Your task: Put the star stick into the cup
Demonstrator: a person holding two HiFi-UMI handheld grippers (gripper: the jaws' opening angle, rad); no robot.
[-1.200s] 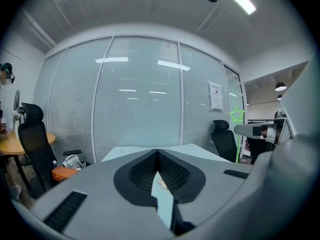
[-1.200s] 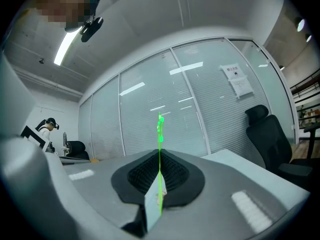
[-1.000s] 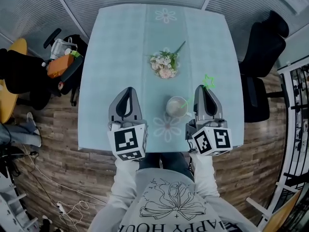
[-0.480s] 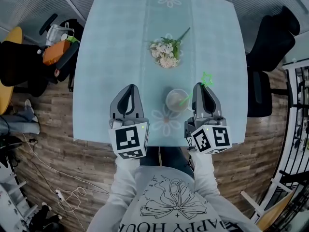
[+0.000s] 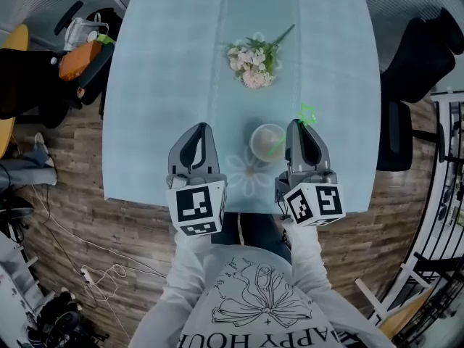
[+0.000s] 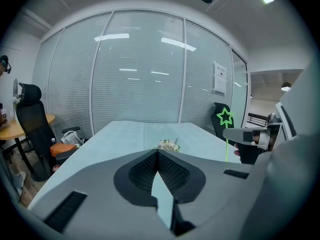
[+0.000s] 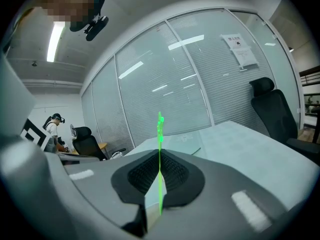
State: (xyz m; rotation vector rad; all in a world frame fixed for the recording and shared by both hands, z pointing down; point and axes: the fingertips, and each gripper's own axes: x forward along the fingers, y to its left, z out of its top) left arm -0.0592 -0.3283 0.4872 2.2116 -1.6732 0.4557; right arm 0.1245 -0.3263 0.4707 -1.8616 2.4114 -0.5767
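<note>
Where its jaws meet, the right gripper (image 5: 300, 127) pinches the star stick (image 5: 307, 113).

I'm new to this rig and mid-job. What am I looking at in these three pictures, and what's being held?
There is no robot. A person holds a gripper in each hand. The head view looks down from their head onto the table, which has a cup and flowers on it. The other two views ride on the grippers and look along their fingers. The left gripper is shut and empty. The right gripper pinches the star stick, whose lower end is at the cup's mouth.
</note>
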